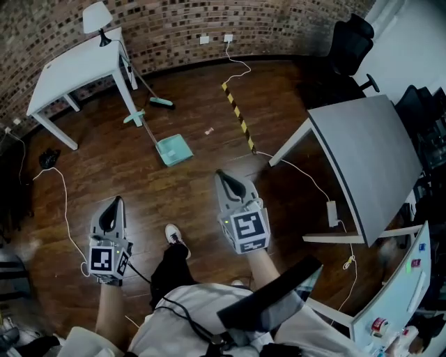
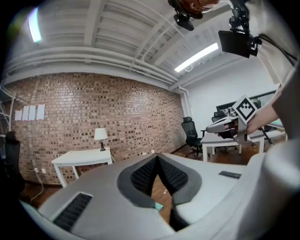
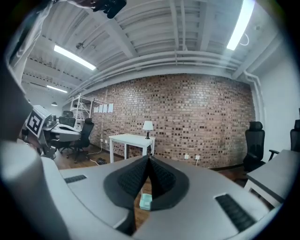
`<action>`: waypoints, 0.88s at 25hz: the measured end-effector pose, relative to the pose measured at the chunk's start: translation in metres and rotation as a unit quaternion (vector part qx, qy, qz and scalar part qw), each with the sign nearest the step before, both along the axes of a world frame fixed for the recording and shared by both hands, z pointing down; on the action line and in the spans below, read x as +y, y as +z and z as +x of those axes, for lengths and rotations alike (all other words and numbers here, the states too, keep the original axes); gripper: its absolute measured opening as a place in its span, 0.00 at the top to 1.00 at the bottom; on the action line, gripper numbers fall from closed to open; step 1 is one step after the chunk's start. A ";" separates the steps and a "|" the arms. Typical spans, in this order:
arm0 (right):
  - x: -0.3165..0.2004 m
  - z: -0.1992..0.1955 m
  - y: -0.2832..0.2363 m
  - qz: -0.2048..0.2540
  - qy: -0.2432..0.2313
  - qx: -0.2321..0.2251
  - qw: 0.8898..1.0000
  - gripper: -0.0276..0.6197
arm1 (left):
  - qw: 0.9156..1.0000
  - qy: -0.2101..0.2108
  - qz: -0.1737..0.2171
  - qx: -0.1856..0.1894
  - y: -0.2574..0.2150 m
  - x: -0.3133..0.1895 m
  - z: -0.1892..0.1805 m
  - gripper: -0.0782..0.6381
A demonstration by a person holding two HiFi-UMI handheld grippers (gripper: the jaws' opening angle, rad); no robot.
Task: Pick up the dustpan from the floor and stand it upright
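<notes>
**Desk:** Where is the dustpan?

**Photographer:** The teal dustpan [image 1: 174, 149] lies flat on the dark wood floor [image 1: 209, 90]. Its long handle [image 1: 148, 125] slants away towards a white table [image 1: 77, 66] that carries a lamp [image 1: 96, 17].

**Desk:** And the grippers?

**Photographer:** Both are held on the person's side of the dustpan, well apart from it. The left gripper [image 1: 116, 203] is to its left and the right gripper [image 1: 223, 176] to its right. Each has its jaws pressed together on nothing, and each gripper view shows the ribbed pads meeting.

**Desk:** What lies around it?

**Photographer:** Bare boards run between the dustpan and both grippers. A broom [image 1: 162, 102] with a teal head rests beyond the dustpan, beside the white table's leg. A pale scrap [image 1: 209, 130] lies just right of the dustpan. A yellow-and-black striped strip [image 1: 238, 117] runs farther right, and beyond that stands a grey table [image 1: 373, 160]. A white cable [image 1: 240, 66] trails from the wall behind. One shoe [image 1: 175, 237] shows on the near side.

**Desk:** Anything hard to read?

**Photographer:** In each gripper view the dustpan is only a teal sliver under the closed jaws, and the gripper's body hides the rest. I cannot tell whether a small teal piece [image 1: 134, 117] by the dustpan's handle belongs to the handle or to the broom. The grey table and a black office chair [image 1: 352, 42] are cut off by the right edge of the head view.
</notes>
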State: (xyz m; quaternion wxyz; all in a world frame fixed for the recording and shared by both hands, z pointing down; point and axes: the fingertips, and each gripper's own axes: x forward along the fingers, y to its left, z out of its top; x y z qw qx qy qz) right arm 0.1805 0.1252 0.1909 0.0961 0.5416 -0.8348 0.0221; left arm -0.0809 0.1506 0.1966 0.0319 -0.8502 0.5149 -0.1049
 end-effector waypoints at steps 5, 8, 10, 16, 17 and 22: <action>0.123 0.064 -0.024 0.050 -0.022 0.013 0.998 0.96 | 0.999 -0.034 0.035 0.002 -0.025 0.129 0.069 0.89; 0.189 0.090 -0.041 0.058 -0.043 0.029 0.997 0.96 | 0.997 -0.059 0.039 0.009 -0.040 0.191 0.096 0.89; 0.220 0.110 -0.052 0.059 -0.042 0.020 0.997 0.96 | 0.996 -0.070 0.054 0.017 -0.059 0.224 0.111 0.89; 0.276 0.136 -0.078 0.072 -0.045 0.018 0.996 0.96 | 0.997 -0.046 0.065 0.012 -0.083 0.283 0.148 0.89; 0.282 0.135 -0.081 0.073 -0.047 0.014 0.996 0.96 | 0.997 -0.042 0.067 0.008 -0.086 0.290 0.150 0.89; 0.291 0.122 -0.114 0.097 -0.056 0.006 0.994 0.96 | 0.995 -0.062 0.074 0.020 -0.103 0.294 0.135 0.89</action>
